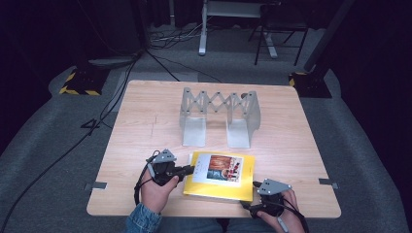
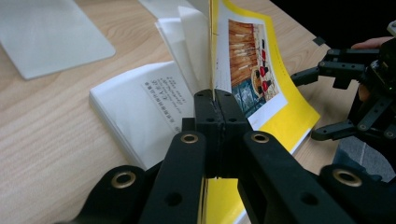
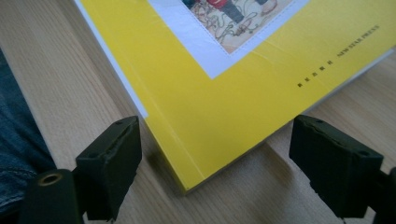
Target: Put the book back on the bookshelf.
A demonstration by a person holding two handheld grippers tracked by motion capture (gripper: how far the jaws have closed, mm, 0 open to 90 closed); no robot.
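The left gripper [image 2: 214, 100] is clenched on the lifted cover of the yellow book [image 1: 221, 174], near the table's [image 1: 145, 126] front edge; its own view reveals white pages beneath. The right gripper [image 3: 217, 154] is spread wide at the book's corner.

Left tool [image 2: 215, 100]: the cover edge it pinches disappears between the closed jaws; how deep the grip goes cannot be told. Printed text on the exposed white page [image 2: 140, 116] is too small to read. Book [image 3: 219, 93] in the right tool view is cut off by the top edge; only a corner of the cover picture shows, content unclear. Right tool [image 1: 256, 195] in the high view: jaws small and partly covered by its grey plate [image 1: 273, 186]. Metal rack [image 1: 219, 116]: the counter [image 1: 145, 121] behind its uprights is hidden.
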